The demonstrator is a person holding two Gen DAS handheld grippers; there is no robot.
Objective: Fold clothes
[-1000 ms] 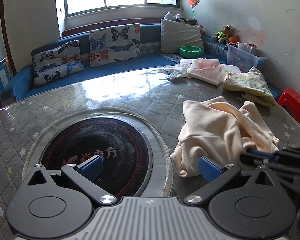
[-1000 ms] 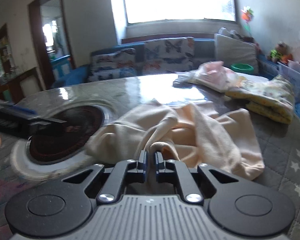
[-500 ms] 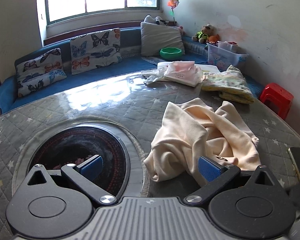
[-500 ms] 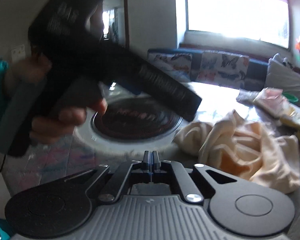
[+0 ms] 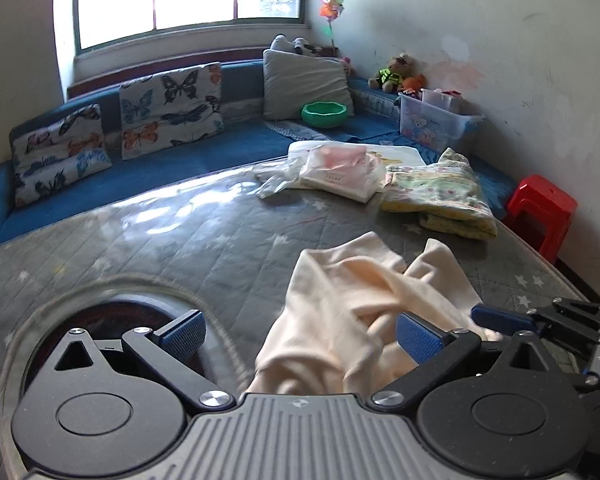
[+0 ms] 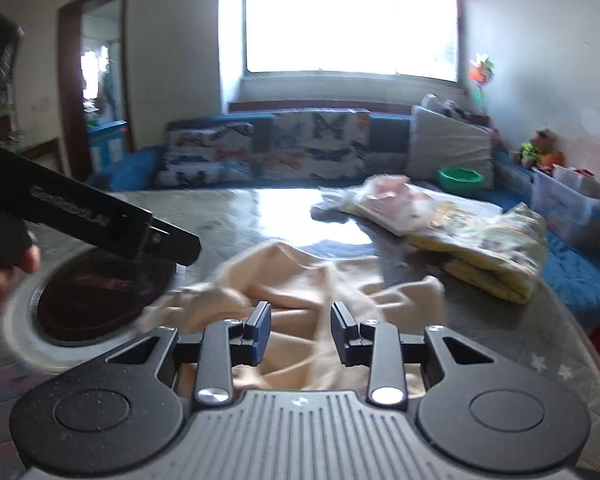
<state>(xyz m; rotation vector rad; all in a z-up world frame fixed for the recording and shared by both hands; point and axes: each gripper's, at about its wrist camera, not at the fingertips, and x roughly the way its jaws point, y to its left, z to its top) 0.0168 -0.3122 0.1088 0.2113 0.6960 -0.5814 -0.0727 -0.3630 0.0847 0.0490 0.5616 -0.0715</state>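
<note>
A crumpled cream garment (image 5: pixel 360 312) lies on the grey quilted tabletop (image 5: pixel 220 240), just right of the dark round inset plate (image 6: pixel 100 296). The left gripper (image 5: pixel 300 334) is spread wide, its right finger's pad at the garment's near folds, pinching nothing. The right gripper (image 6: pixel 300 332) is also parted, with cloth visible between its fingers but not clamped. Beyond the garment sit a folded yellow floral cloth (image 5: pixel 440 196) and a pink-and-white pile (image 5: pixel 336 170).

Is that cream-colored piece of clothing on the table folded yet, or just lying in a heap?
Still a heap. The cream garment lies crumpled in loose, uneven ridges, unlike the yellow floral garment folded flat behind it.
</note>
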